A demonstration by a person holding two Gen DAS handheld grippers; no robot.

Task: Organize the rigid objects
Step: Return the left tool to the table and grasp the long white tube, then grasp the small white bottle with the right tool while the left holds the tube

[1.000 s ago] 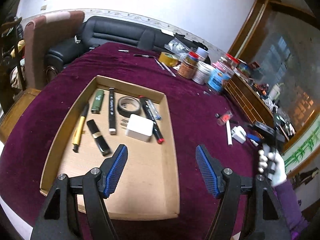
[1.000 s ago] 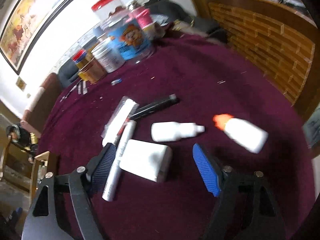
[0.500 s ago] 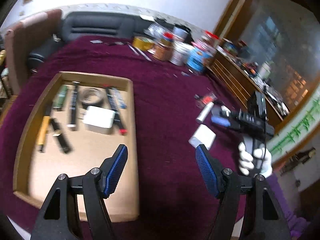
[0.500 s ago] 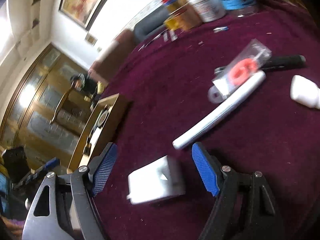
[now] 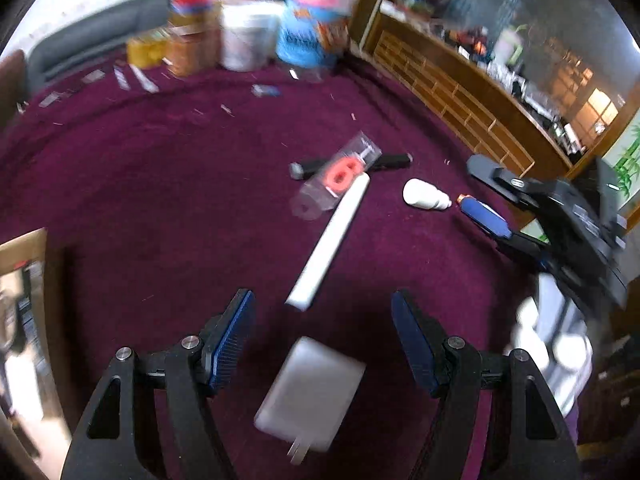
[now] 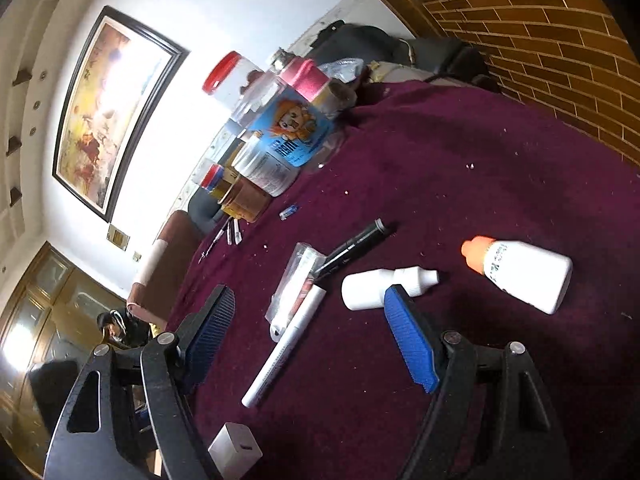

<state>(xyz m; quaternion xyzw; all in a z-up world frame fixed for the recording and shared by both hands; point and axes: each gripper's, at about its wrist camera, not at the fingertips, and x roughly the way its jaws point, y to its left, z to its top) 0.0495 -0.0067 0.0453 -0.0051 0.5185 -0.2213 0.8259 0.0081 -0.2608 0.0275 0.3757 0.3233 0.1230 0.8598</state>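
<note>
Left hand-held gripper [image 5: 323, 338] hangs wide open and empty over the white charger [image 5: 310, 394], which lies flat on the maroon worktop [image 5: 160, 200] between its jaws, untouched. Right hand-held gripper [image 6: 310, 332] is open too, empty, above the white marker [image 6: 286, 346] and small white bottle [image 6: 380, 286].

A framed painting [image 6: 108, 108] is hanging on a white wall [image 6: 224, 8]; a dark sofa [image 5: 92, 46] and wooden cabinet [image 5: 472, 96] are flanking the maroon-covered table [image 6: 500, 168].
</note>
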